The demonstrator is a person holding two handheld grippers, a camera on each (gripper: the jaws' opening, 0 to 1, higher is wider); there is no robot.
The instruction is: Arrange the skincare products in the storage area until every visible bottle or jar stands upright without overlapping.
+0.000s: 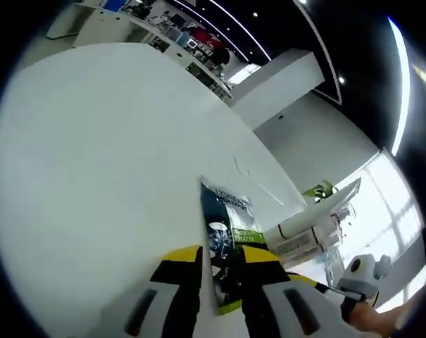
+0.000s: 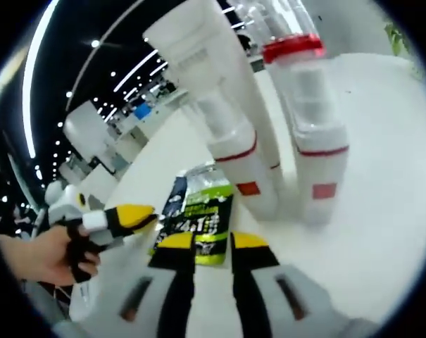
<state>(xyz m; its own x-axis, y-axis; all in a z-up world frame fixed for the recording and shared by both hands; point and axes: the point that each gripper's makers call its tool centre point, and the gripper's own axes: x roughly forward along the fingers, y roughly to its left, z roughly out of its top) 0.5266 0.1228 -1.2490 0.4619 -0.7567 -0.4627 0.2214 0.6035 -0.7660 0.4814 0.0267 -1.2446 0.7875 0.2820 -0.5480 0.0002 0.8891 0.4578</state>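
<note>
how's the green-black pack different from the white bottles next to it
The pack is flat, dark with a green label and print; the bottles are tall, white and round with red bands. The pack sits by the right tool; the bottles stand upright and untouched. Both rest on the white table.

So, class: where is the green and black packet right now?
In both views the green and black packet lies on the white table, between the claws, beside the red-banded white bottles.
</note>
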